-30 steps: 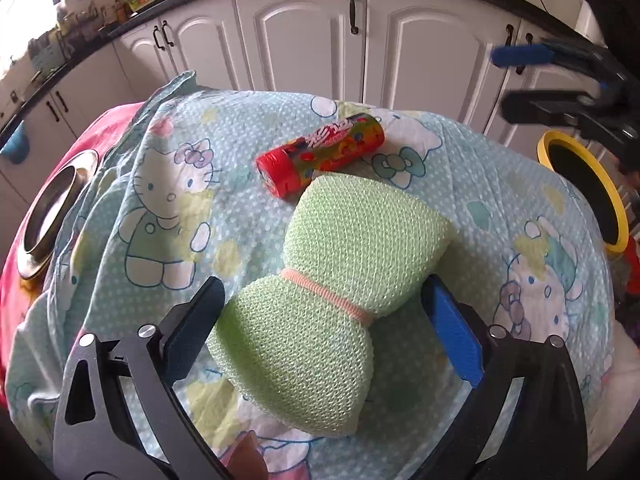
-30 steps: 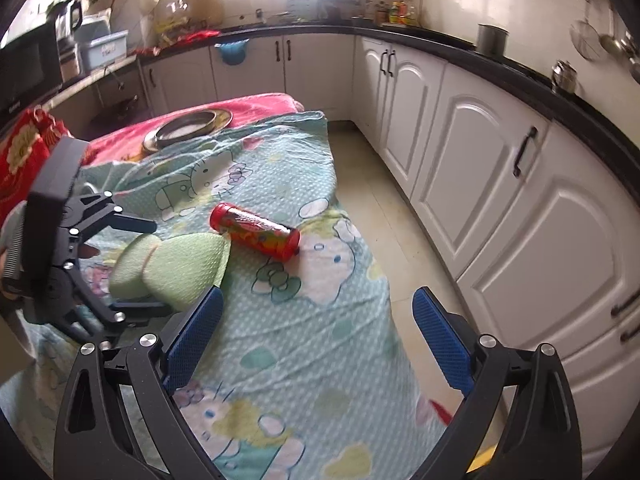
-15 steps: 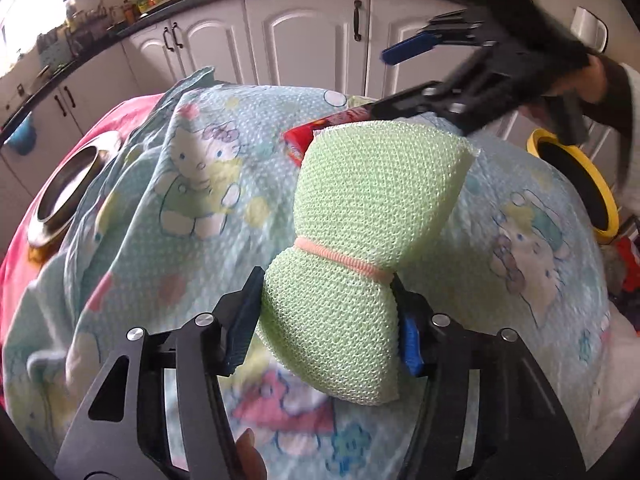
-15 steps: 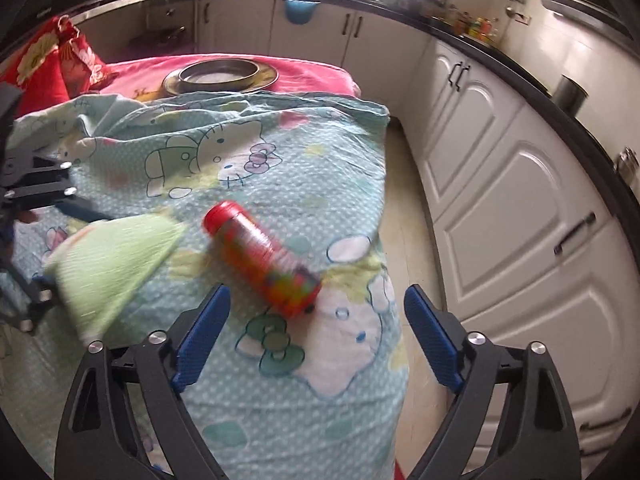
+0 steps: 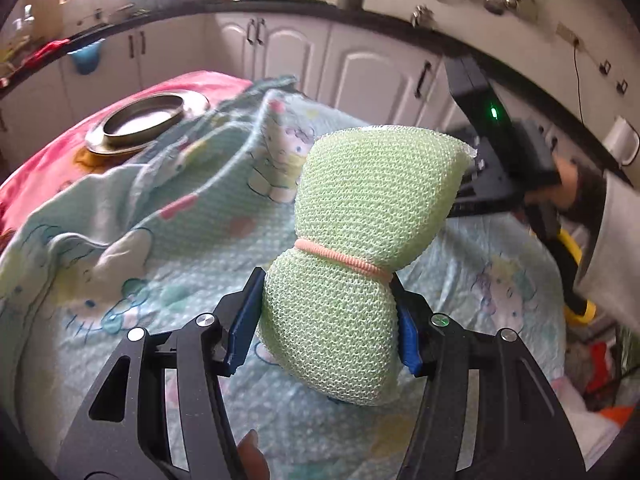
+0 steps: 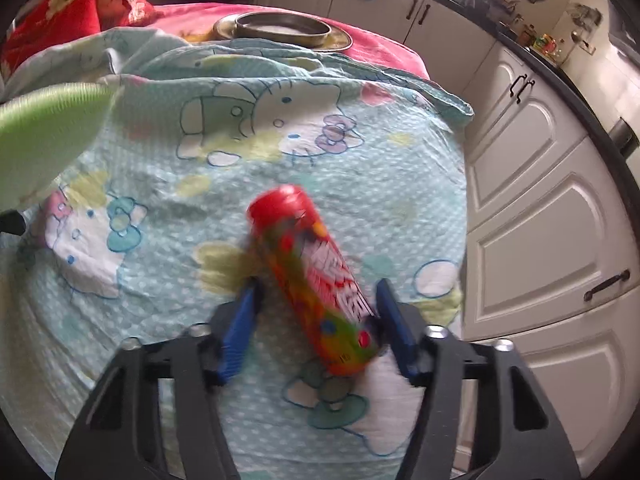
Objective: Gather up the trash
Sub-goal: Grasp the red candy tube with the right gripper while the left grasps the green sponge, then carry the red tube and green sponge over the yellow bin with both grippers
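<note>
My left gripper (image 5: 326, 322) is shut on a light-green mesh scrubber (image 5: 360, 240) tied at the waist with a pink band, held above the bed. The scrubber also shows blurred at the left edge of the right wrist view (image 6: 44, 132). A red candy tube (image 6: 316, 280) with a colourful label lies on the cartoon-print blanket (image 6: 160, 200). My right gripper (image 6: 316, 320) is open around the tube's near end, the blue pads on either side with a gap on the left. The right gripper's black body appears in the left wrist view (image 5: 500, 152).
A steel plate with a bowl (image 5: 148, 120) sits on the pink sheet behind the blanket, also in the right wrist view (image 6: 280, 28). White kitchen cabinets (image 6: 540, 200) run along the right. A yellow-rimmed bin (image 5: 572, 264) stands beside the bed.
My left gripper shut on the scrubber and lifted it off the blanket. My right gripper moved down to the candy tube and its jaws have narrowed around it.
</note>
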The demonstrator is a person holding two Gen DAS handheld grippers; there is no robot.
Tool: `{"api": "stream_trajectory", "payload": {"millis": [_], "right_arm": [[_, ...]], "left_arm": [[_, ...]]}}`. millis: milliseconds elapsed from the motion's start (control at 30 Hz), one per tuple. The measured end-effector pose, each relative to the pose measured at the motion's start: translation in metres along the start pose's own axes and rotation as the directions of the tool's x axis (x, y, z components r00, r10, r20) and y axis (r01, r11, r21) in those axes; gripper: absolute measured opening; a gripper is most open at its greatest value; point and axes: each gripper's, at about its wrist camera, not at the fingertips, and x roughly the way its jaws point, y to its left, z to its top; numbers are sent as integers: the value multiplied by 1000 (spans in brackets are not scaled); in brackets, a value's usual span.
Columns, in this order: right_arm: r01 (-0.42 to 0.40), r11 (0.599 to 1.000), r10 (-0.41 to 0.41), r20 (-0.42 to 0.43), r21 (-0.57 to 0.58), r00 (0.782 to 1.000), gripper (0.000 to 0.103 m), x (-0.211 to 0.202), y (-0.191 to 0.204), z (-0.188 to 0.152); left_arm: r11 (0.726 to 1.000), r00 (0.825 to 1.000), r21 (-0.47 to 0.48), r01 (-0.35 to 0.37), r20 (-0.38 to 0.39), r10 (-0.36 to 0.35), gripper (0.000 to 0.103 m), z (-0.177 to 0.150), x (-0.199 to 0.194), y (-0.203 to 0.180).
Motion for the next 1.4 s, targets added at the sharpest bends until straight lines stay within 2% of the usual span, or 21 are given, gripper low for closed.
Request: {"api": "stream_trajectory", "payload": {"millis": [33,167,400,633,767,933,1233,1400], "right_arm": [[-26,999,26,12,23,1000,28,-2,0,-2],[-44,991,37,59,127,998,28,-11,9,-20],[-103,946,66,128,307,990,28,-42,32,-69],[-162,883,79,200,441,977,28,-76,59,-120],[-218,838,93,262,501,961,28,-104,68,-149],[-227,800,59,304,555,951,28,-138,67,-180],[-160,764,-71,328,625,942,28,-199,50,-233],[-119,722,-142,314,682,939,28,-225,39,-269]], "left_arm": [[1000,1000,-6,-7,16,7,49,0,-4,-1],[999,999,-34,-2,54,4,49,2,-17,-6],[999,995,-35,16,100,-13,50,-2,-32,-31],[998,990,-20,59,129,-56,49,-1,-38,-65],[997,986,5,80,146,-79,50,0,-44,-89],[993,980,45,112,159,-118,50,1,-50,-124],[977,970,122,178,146,-195,50,0,-42,-188],[965,964,153,211,132,-232,50,-1,-36,-219]]}}
